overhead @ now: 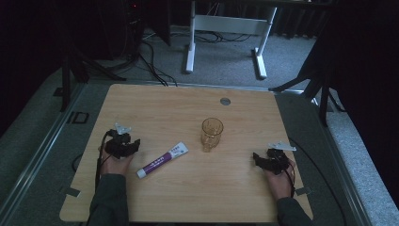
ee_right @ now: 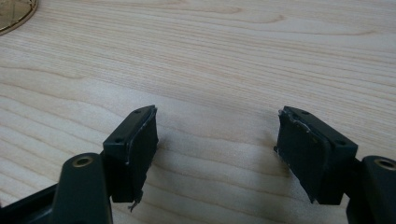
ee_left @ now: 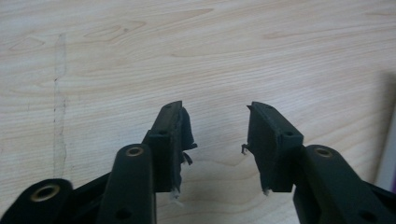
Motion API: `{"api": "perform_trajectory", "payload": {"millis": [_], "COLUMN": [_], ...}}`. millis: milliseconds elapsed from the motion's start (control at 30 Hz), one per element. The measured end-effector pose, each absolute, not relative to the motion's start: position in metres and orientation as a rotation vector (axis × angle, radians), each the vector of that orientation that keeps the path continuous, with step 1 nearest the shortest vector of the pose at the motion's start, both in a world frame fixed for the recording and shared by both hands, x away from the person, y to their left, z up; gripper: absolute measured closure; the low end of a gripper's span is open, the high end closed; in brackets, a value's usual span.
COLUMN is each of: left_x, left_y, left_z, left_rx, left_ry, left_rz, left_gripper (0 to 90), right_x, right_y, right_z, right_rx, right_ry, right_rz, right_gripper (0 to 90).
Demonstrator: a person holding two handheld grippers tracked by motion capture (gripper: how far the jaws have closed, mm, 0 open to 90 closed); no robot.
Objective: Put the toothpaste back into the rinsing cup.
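While both tools rest on the table (overhead: 244,188), we look at the toothpaste tube (overhead: 162,160) — it lies just beside our left tool (overhead: 123,145). It looks light and squishy, so we should pinch its middle gently. Its writing is too small to read. Left tool and right tool (overhead: 269,159) gape, holding nothing.
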State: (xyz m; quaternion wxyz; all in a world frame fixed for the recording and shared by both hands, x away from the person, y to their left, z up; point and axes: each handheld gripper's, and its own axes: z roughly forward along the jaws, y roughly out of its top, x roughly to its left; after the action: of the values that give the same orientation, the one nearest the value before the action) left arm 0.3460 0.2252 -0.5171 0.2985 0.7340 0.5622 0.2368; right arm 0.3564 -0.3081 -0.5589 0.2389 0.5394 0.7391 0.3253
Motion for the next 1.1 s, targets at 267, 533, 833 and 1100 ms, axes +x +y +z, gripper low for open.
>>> {"api": "perform_trajectory", "payload": {"millis": [267,533,833,1100], "left_x": [0.349,0.346,0.344,0.342], "left_y": [0.228,0.222,0.217,0.211], "left_z": [-0.508,-0.494,-0.481,-0.472], "left_rx": [1.962,1.979,2.003,2.025], "left_ry": [1.469,1.441,1.411,1.388], "left_rz": [0.506,0.530,0.527,0.523], "left_gripper": [53.1,51.9,48.4,45.2], "right_x": [0.357,0.357,0.357,0.357], "right_y": [-0.308,-0.308,-0.308,-0.308], "right_z": [-0.559,-0.559,-0.559,-0.559], "right_rx": [1.480,1.479,1.489,1.486], "right_ry": [2.022,2.022,2.017,2.025], "right_rz": [0.889,0.888,0.881,0.879], "right_gripper": [27.8,27.8,25.3,22.3]}}
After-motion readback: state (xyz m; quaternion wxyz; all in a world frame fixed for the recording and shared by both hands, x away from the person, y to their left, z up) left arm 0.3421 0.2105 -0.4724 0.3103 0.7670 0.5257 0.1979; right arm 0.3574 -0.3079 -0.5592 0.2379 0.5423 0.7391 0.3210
